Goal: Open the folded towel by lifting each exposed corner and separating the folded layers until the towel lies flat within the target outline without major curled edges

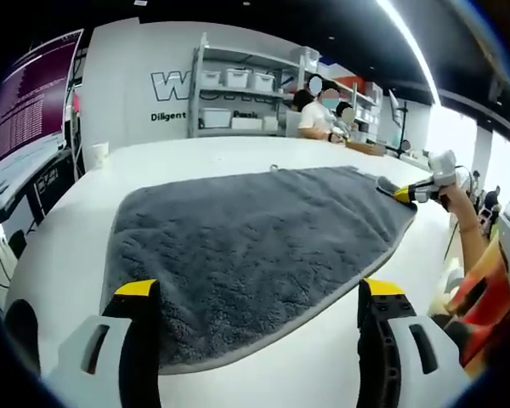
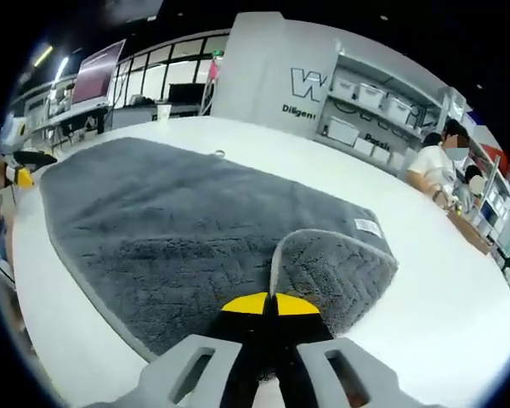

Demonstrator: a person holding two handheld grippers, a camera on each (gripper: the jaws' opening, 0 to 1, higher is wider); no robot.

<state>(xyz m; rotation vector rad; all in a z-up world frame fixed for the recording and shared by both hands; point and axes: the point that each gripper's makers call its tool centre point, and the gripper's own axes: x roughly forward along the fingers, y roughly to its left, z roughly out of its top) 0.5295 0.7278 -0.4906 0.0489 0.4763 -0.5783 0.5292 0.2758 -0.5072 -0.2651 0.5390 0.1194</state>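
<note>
Nearly unfolded: grey towel spread on the white bench.
My right hand-held gripper pinches the folded-over corner at 6 o'clock; my left hand-held gripper gapes empty; flattening remains.

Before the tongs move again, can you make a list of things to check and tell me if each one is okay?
1. Right tongs gripping the towel: ok, they are shut on a lifted, folded-over corner.
2. Left tongs ready to help: ok, open, hanging over the towel's near edge and holding nothing.
3. Towel lying flat: not ok, the corner flap is folded onto the rest.
4. Edges free of curls: not ok at that corner; the other edges look flat.
5. Towel inside the outline: cannot tell, no outline shows on the table.
6. Space to pull the corner out: ok, bare table lies beside it.
</note>
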